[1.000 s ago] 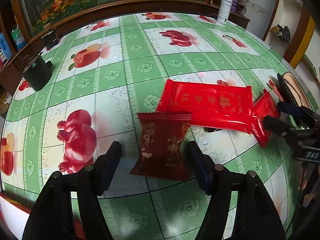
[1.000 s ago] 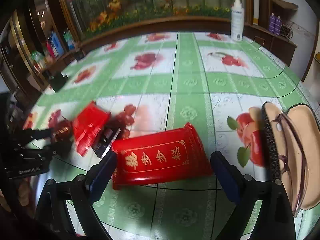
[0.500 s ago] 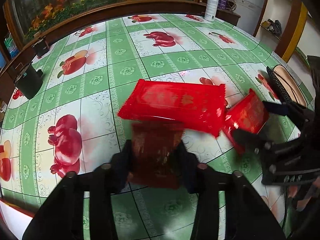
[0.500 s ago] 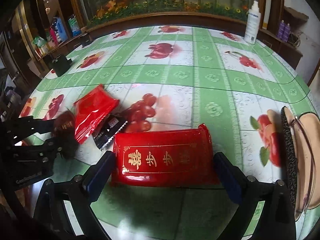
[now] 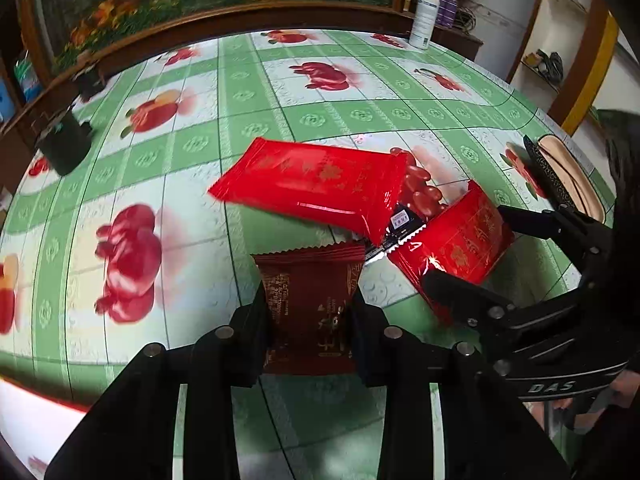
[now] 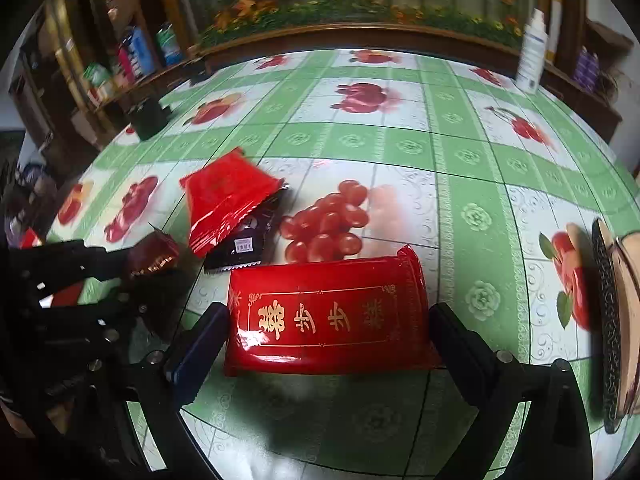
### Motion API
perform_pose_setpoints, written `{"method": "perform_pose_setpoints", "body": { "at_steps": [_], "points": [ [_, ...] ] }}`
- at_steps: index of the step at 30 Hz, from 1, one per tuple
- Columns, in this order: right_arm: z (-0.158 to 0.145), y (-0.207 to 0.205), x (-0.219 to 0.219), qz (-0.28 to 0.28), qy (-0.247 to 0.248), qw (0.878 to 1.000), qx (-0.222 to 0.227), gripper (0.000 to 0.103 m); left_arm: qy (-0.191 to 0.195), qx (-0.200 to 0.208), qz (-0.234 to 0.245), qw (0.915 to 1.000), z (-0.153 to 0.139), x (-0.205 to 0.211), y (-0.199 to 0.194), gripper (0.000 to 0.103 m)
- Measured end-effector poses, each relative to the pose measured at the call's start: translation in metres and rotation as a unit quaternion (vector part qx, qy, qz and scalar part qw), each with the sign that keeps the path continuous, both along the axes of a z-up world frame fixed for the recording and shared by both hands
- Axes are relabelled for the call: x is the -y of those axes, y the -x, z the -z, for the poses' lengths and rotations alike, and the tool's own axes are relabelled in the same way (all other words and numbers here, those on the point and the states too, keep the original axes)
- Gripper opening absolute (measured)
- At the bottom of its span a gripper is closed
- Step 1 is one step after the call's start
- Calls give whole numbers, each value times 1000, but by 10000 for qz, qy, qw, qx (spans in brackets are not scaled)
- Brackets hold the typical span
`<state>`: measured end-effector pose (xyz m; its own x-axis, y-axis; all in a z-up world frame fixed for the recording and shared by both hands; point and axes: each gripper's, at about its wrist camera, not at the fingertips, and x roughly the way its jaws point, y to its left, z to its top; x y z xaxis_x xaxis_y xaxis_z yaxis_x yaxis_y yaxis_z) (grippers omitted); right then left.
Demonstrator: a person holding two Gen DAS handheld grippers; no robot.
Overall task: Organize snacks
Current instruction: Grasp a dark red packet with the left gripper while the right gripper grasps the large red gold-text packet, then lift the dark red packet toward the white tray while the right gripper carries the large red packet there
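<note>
Left gripper (image 5: 310,312) angled down at table (image 5: 360,120), clamped on dark red snack packet (image 5: 310,292). Right gripper (image 6: 320,340) tilted down, jaws wide, straddling big red packet (image 6: 326,316) lying flat.

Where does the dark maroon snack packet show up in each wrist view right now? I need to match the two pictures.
Left wrist view: dark maroon snack packet at lower centre, pinched between the left gripper fingers.
Right wrist view: same packet at the left edge, in that gripper's tips.
Shared landmark: white spray bottle at the table's far right edge.
</note>
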<state>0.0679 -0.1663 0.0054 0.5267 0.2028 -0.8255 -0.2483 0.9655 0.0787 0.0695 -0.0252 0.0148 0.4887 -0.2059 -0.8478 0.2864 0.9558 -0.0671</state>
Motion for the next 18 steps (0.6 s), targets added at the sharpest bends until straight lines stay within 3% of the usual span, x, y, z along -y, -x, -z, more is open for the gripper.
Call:
{"method": "perform_pose_setpoints", "body": {
  "at_steps": [6, 18],
  "points": [
    [3, 9, -13, -513, 175, 9983, 190, 102, 122, -4, -188, 9997, 0, -10, 15, 31],
    [-3, 23, -15, -652, 120, 9973, 326, 86, 220, 381, -368, 9984, -32, -33, 94, 31]
  ]
}}
